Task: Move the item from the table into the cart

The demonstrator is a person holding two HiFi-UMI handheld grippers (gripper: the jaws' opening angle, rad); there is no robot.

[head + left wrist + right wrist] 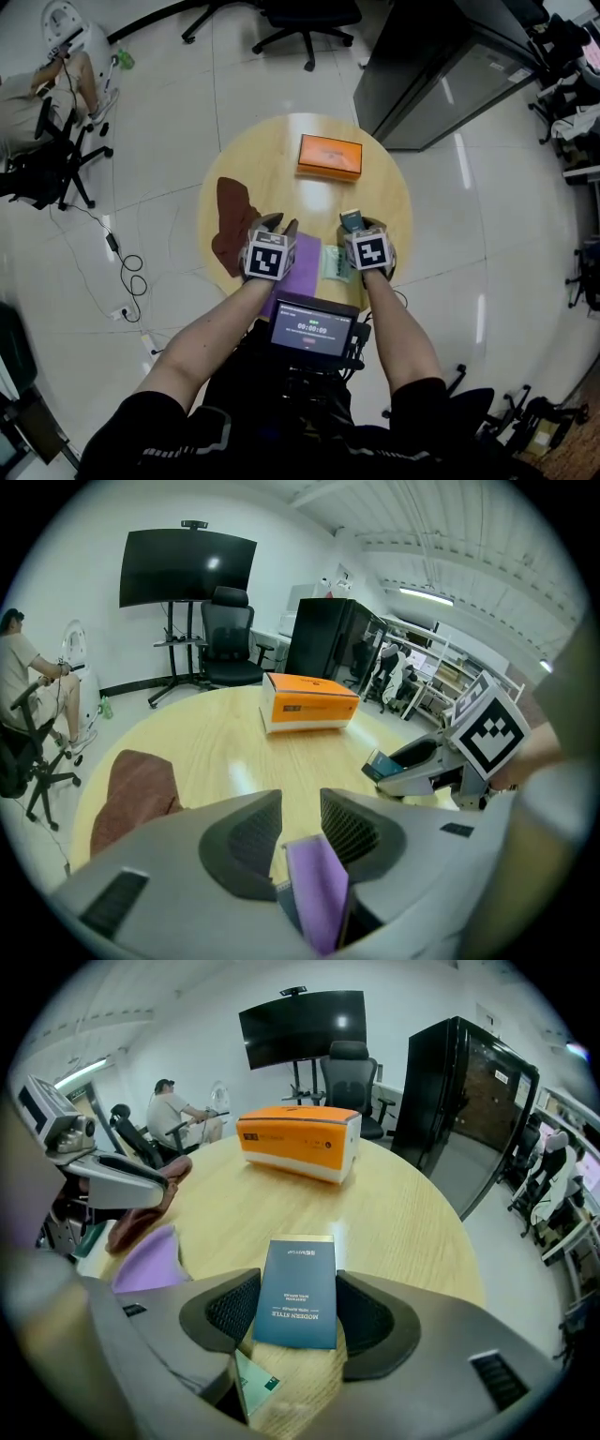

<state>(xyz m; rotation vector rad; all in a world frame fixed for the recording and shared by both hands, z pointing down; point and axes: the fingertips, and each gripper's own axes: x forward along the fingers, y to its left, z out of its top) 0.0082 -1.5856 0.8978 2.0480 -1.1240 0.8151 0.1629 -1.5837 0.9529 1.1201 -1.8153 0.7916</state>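
Note:
On the round wooden table (281, 159) lie an orange box (329, 156), a brown cloth (234, 220), a purple flat item (302, 262) and a green-white packet (336, 264). My right gripper (298, 1307) is shut on a dark blue box (298, 1288), which it holds tilted just above the table; the green-white packet (255, 1387) lies under it. My left gripper (300, 822) is open over the near edge of the purple item (319, 892), with bare table showing between its fingertips. The cart's screen (311, 330) sits below the table's near edge.
A black cabinet (441, 66) stands beyond the table at the right. Office chairs (300, 23) stand behind it. At the far left a person (37, 94) sits on a chair, and cables (127, 272) lie on the floor.

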